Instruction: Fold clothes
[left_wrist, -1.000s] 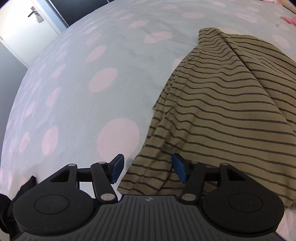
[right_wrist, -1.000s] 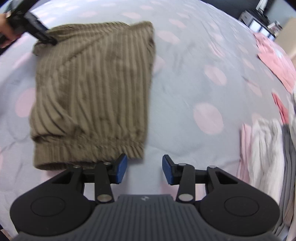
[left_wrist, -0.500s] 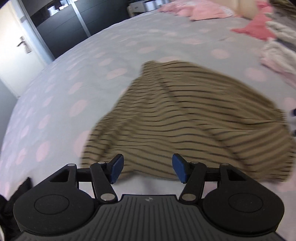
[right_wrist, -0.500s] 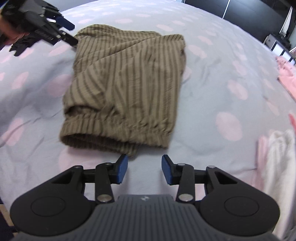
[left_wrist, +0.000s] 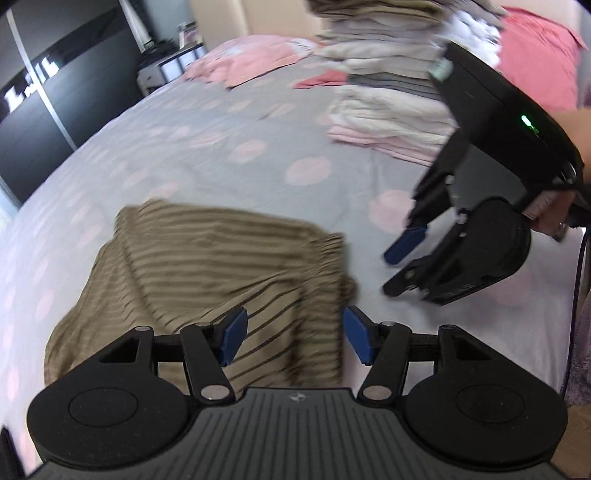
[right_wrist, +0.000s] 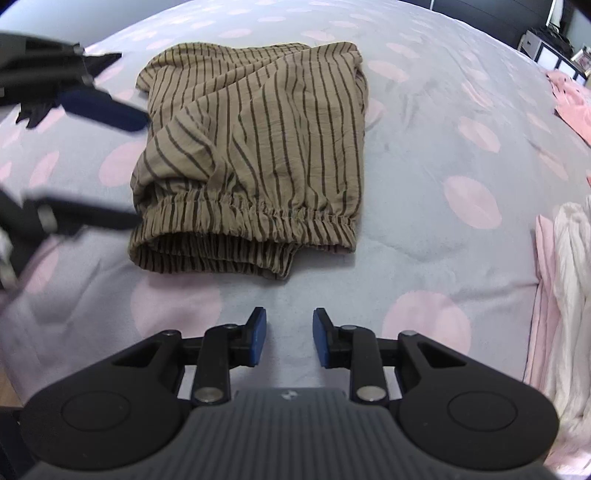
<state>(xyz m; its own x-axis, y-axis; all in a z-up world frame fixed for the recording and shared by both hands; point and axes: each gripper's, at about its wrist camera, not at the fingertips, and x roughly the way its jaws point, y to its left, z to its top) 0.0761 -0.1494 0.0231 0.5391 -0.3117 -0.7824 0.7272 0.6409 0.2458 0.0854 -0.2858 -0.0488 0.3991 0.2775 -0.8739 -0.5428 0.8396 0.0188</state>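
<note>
Folded over since a second ago, the striped olive garment (right_wrist: 255, 147) now lies as a compact, roughly square bundle on the dotted bedspread (right_wrist: 424, 229). Before, it was spread longer, with one corner held up by the left gripper at its far side. Its gathered elastic waistband (right_wrist: 243, 218) faces the right gripper, and a diagonal crease runs across the top layer.

Over the same second the left gripper (left_wrist: 291, 338) has swung round from the far corner to the garment's side. Its jaws stand about half open, with cloth showing between and below the blue pads but nothing pinched; they have not changed their gap.

The right gripper (right_wrist: 288, 341) hangs over bare bedspread just short of the waistband, apart from the cloth. Its jaws have just been closing, and nothing is between them; a narrow gap remains. In the left wrist view the same gripper shows beside the garment's waistband end, held in a person's hand (left_wrist: 554, 218).

Beyond the garment, a stack of folded pale and pink clothes (left_wrist: 391, 118) lies further up the bed, well apart from it.

Judging by this, one fold is done and both grippers have let go. The bundle looks close to finished; what remains is probably a last fold or tidy, or a move to the stack. The loose lower layer at the waistband could slip open if lifted by one edge.
</note>
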